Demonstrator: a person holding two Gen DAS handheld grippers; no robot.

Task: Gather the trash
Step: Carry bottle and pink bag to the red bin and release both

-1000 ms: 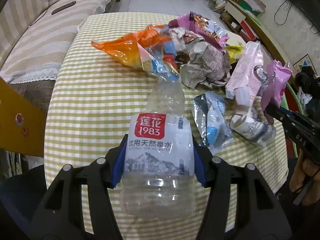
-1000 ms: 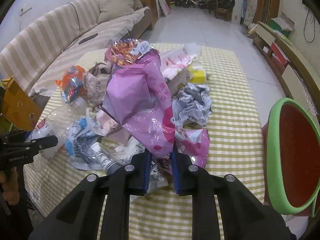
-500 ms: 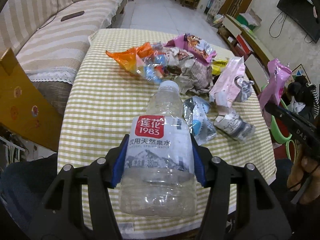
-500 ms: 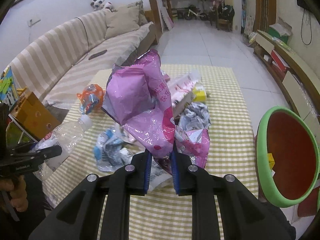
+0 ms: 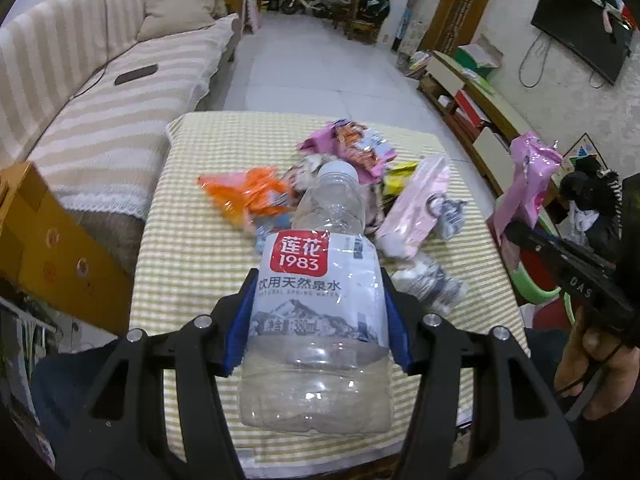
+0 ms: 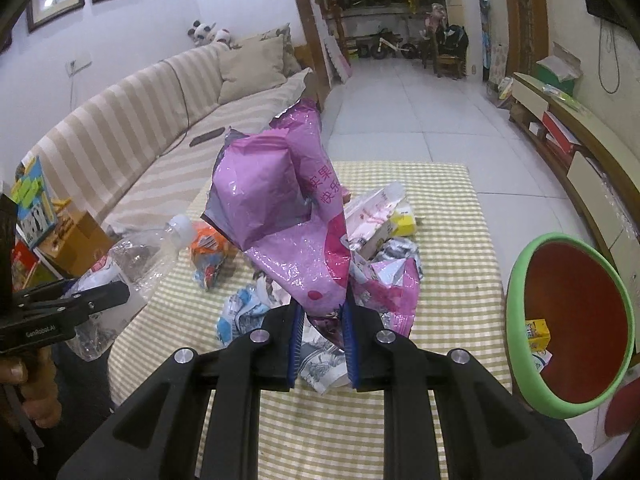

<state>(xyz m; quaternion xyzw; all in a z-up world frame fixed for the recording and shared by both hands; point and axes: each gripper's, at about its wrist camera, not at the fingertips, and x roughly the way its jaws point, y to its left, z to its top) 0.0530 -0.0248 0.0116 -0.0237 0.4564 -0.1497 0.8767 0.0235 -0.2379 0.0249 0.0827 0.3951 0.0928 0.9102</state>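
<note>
My left gripper (image 5: 318,316) is shut on an empty clear water bottle (image 5: 320,300) with a red and white label, held above the near end of the checked table (image 5: 192,240). The same bottle (image 6: 132,256) and left gripper (image 6: 76,304) show at the left of the right wrist view. My right gripper (image 6: 322,340) is shut on the lower edge of a crumpled purple snack bag (image 6: 280,216), which stands up above the table. In the left wrist view that bag (image 5: 524,184) hangs at the right. A green-rimmed red bin (image 6: 572,332) stands right of the table.
Trash lies on the table's middle: an orange wrapper (image 5: 248,192), a pink packet (image 5: 416,208), crumpled paper (image 6: 396,252), a yellow box (image 6: 404,222), another purple bag (image 5: 348,148). A striped sofa (image 5: 100,92) runs along the left. A yellow carton (image 6: 538,334) lies inside the bin.
Both grippers have risen with their loads: the bottle and the purple bag are now higher above the table, and more of the room beyond shows.
</note>
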